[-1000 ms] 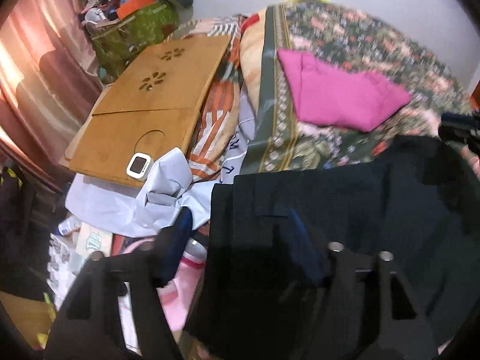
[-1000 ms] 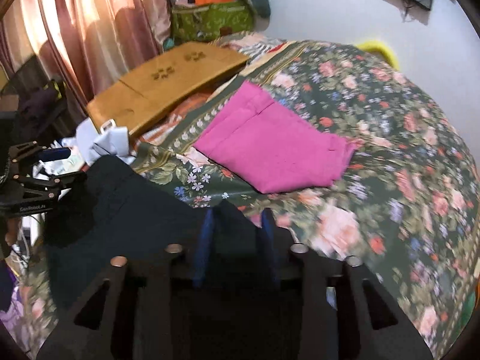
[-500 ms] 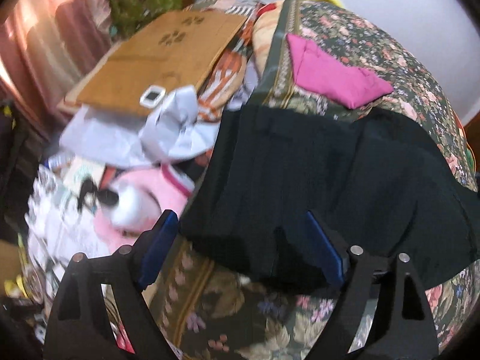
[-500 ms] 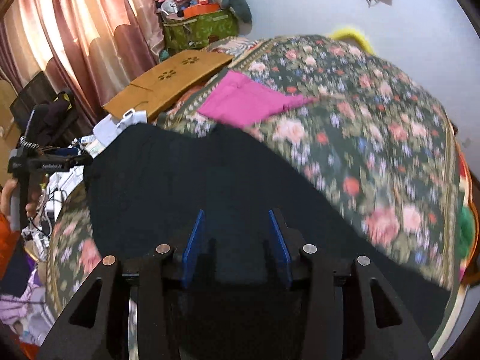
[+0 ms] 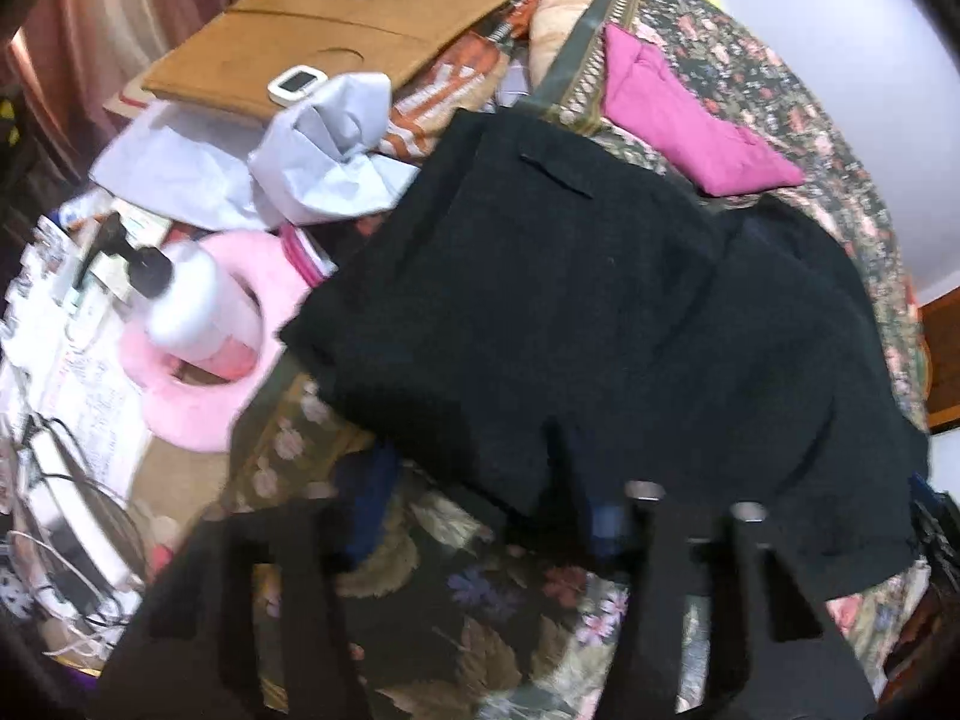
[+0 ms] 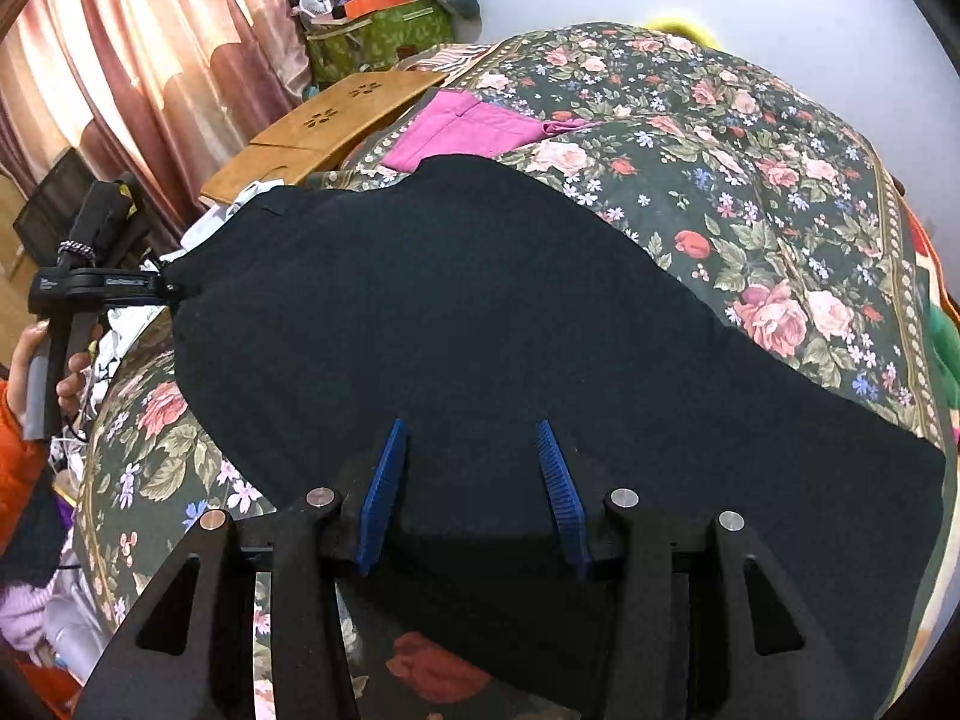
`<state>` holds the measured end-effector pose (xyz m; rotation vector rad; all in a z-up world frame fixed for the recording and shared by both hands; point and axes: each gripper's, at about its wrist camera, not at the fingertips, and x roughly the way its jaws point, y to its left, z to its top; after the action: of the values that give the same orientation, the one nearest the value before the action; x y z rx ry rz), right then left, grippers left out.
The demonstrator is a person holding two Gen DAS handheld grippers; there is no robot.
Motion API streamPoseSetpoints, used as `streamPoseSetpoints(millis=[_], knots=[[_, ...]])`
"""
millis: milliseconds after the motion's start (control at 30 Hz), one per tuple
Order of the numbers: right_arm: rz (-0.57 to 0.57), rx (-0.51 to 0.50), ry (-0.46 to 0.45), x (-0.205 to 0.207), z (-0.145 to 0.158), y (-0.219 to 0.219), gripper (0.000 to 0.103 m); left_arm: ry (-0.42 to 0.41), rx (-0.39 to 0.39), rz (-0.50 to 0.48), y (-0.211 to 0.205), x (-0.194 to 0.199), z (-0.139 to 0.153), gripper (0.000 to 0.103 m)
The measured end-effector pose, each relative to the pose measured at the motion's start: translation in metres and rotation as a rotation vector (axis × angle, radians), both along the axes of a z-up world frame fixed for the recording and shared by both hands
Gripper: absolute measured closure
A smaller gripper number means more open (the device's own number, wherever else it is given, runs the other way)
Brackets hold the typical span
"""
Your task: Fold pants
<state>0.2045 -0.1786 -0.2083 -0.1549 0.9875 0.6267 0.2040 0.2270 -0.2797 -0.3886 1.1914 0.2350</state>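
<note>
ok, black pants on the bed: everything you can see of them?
The black pants, of matte woven-looking cloth, lie spread on the floral bedspread, lumpy and not yet folded. A slit pocket shows near one edge. The right tool straddles their near edge with jaws apart. The left tool reaches one corner. The folded pink garment lies just beyond.

Our left black two-finger gripper with blue pads [image 5: 486, 510] points steeply down, its jaws just closing, black cloth across the right pad. Our right black gripper with ribbed blue pads [image 6: 471, 438] stands parted, jaws just widening, over black cloth.
</note>
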Motion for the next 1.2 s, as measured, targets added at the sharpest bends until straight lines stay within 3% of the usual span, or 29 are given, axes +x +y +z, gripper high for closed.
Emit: streamPoseSetpoints(millis=[167, 367, 500, 633, 833, 933, 1000, 1067, 1200], knots=[[-0.001, 0.016, -0.002, -0.004, -0.003, -0.002, 0.06, -0.061, 0.02, -0.009, 0.006, -0.004, 0.015, 0.085], [-0.003, 0.029, 0.012, -0.001, -0.005, -0.003, 0.06, -0.148, 0.101, -0.032, 0.005, -0.013, 0.045, 0.087], [-0.013, 0.038, 0.01, -0.003, -0.005, -0.005, 0.06, -0.1, 0.088, -0.031, 0.006, -0.014, 0.027, 0.087], [-0.025, 0.048, 0.015, -0.003, -0.005, -0.009, 0.06, -0.033, 0.019, -0.017, 0.007, -0.017, -0.008, 0.085], [-0.022, 0.022, 0.015, -0.004, 0.011, -0.012, 0.059, -0.035, 0.069, -0.049, 0.0, -0.023, 0.002, 0.078], [-0.032, 0.041, -0.027, -0.001, 0.023, -0.011, 0.051, -0.054, 0.134, -0.054, -0.004, -0.028, 0.022, 0.07], [-0.047, 0.055, -0.042, 0.004, 0.026, -0.009, 0.049, -0.081, 0.176, -0.063, -0.008, -0.032, 0.037, 0.061], [-0.062, 0.062, -0.031, 0.011, 0.021, -0.007, 0.049, -0.116, 0.196, -0.074, -0.012, -0.035, 0.052, 0.045], [-0.082, 0.054, 0.052, 0.015, -0.003, -0.008, 0.049, -0.177, 0.225, -0.131, -0.032, -0.032, 0.078, 0.031]])
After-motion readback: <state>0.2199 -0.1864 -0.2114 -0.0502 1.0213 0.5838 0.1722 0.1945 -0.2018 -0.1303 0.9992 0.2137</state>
